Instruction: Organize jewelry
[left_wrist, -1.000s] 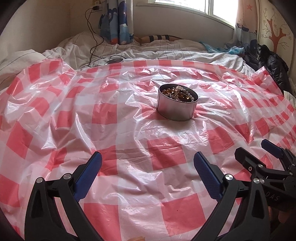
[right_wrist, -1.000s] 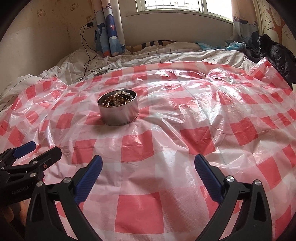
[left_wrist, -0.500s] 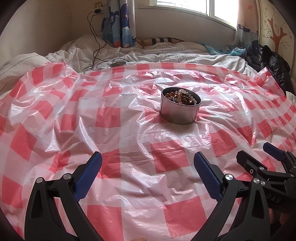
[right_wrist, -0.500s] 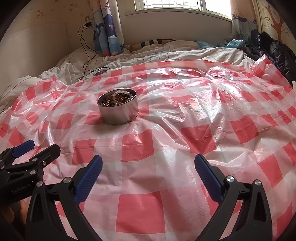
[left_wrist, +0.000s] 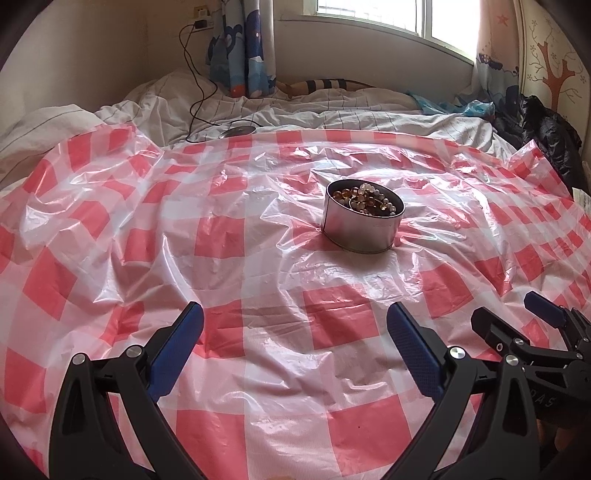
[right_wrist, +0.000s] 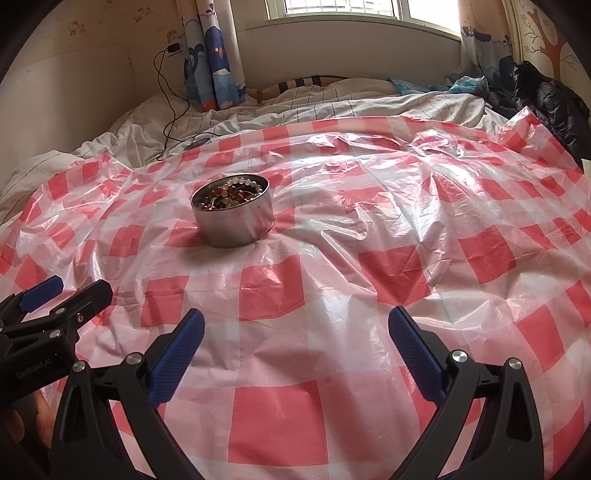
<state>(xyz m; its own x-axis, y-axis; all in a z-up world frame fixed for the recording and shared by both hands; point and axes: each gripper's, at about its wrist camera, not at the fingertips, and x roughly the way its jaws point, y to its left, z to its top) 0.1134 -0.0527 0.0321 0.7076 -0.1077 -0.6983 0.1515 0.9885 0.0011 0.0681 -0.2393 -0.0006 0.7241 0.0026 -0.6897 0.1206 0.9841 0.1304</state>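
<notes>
A round silver tin (left_wrist: 364, 229) (right_wrist: 233, 218) stands upright on a red-and-white checked plastic sheet (left_wrist: 221, 240) (right_wrist: 424, 240) spread over a bed. Bead bracelets (left_wrist: 365, 199) (right_wrist: 231, 192) in amber, brown and pearl tones fill it. My left gripper (left_wrist: 295, 325) is open, well short of the tin, with nothing between its blue pads. My right gripper (right_wrist: 295, 326) is open too, nearer than the tin and to its right. Each gripper shows in the other's view: the right gripper (left_wrist: 509, 314) at the lower right, the left gripper (right_wrist: 70, 290) at the lower left.
Rumpled white bedding (left_wrist: 332, 118) lies beyond the sheet, with a black cable (left_wrist: 195, 92) running from a wall charger to a round pad (left_wrist: 238, 131). Dark clothing (left_wrist: 546, 136) is heaped at the far right. A patterned curtain (right_wrist: 210, 62) and a window (right_wrist: 351, 7) are behind.
Both views have tilted up a little, so the tin sits lower in frame and more wall and window show. The tin itself has not moved and both grippers remain open.
</notes>
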